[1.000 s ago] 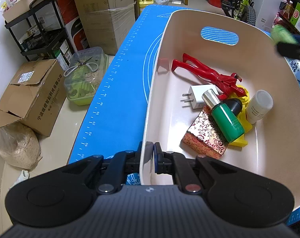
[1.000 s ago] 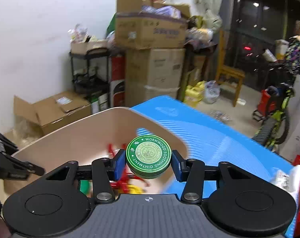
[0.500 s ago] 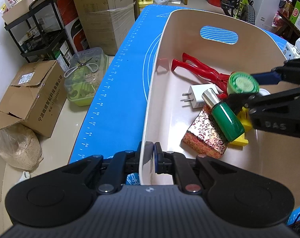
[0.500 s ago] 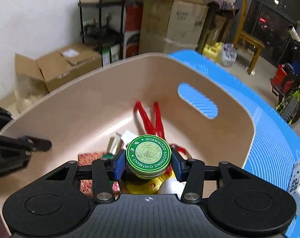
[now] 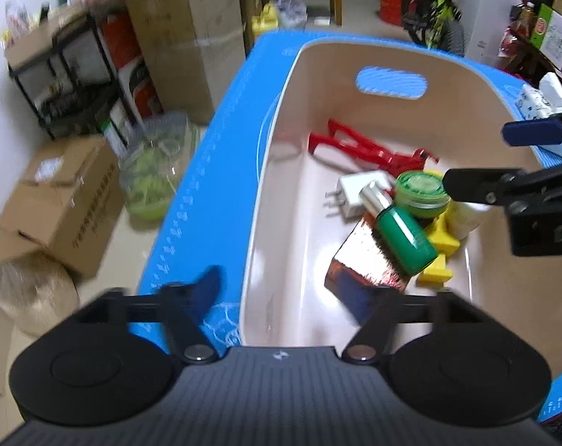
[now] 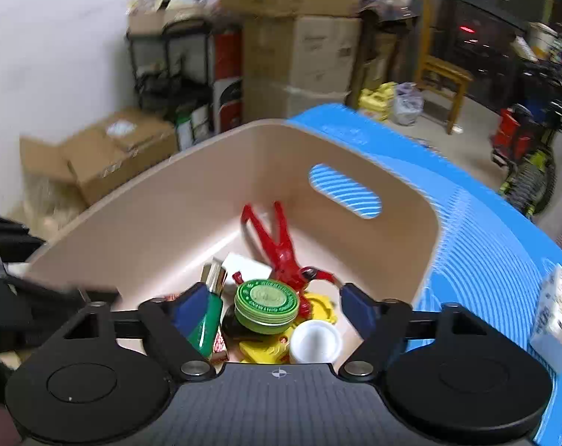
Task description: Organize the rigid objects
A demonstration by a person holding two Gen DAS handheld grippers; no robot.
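A beige bin (image 5: 466,74) (image 6: 150,215) stands on a blue mat (image 5: 221,171). In it lie red pliers (image 5: 366,146) (image 6: 281,245), a white plug (image 5: 355,193), a green bottle (image 5: 403,234) (image 6: 206,319), a patterned box (image 5: 370,264), a yellow part (image 5: 440,245) (image 6: 266,349) and a white bottle (image 6: 316,340). The round green tin (image 5: 422,189) (image 6: 266,304) rests on top of them. My right gripper (image 6: 273,306) (image 5: 474,160) is open above the tin. My left gripper (image 5: 284,293) is open and straddles the bin's near rim.
Cardboard boxes (image 5: 58,200) (image 6: 106,156), a black shelf (image 5: 69,81), a sack (image 5: 32,297) and a clear container (image 5: 154,171) stand on the floor to the left. A white carton (image 6: 555,316) lies on the mat to the right. A bicycle (image 5: 437,3) is at the back.
My right gripper carried the green tin into the bin, opened and let it go onto the pile. My left gripper, shut on the bin's near rim before, has opened.
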